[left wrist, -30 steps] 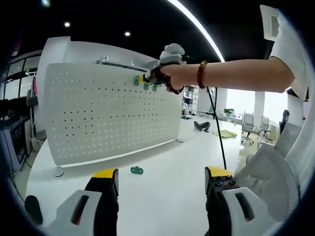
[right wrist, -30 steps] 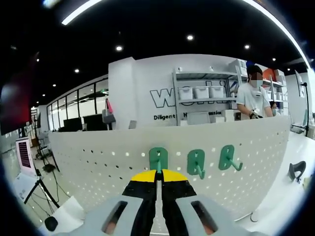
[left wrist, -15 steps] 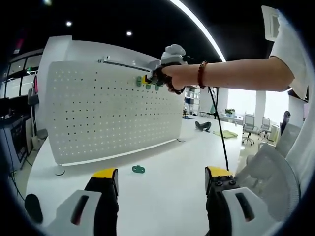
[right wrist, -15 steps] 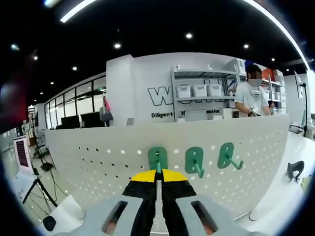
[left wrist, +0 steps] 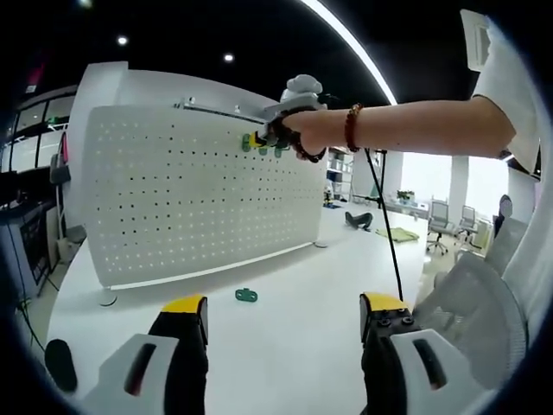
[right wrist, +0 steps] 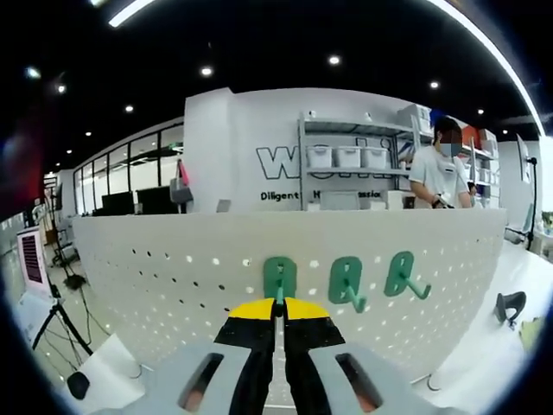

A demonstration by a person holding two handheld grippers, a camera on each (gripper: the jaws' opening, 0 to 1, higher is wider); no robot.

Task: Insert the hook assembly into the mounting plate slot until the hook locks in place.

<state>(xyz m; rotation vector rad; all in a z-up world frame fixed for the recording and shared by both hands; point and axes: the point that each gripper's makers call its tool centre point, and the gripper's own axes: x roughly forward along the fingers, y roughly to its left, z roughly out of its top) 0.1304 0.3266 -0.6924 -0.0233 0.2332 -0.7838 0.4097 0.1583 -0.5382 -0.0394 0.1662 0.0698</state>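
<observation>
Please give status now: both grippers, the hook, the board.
Right gripper shut on hook, pressed at pegboard. Left gripper open, low over table. Two hooks already hung; spare hook on table. Nothing in the way.

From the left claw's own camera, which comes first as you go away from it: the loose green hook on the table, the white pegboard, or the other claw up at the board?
1. Loose green hook, lying on the table just ahead of the left claw.
2. White pegboard, standing behind it.
3. Right claw, up at the board's top edge; it and the board are too close to call.
</observation>
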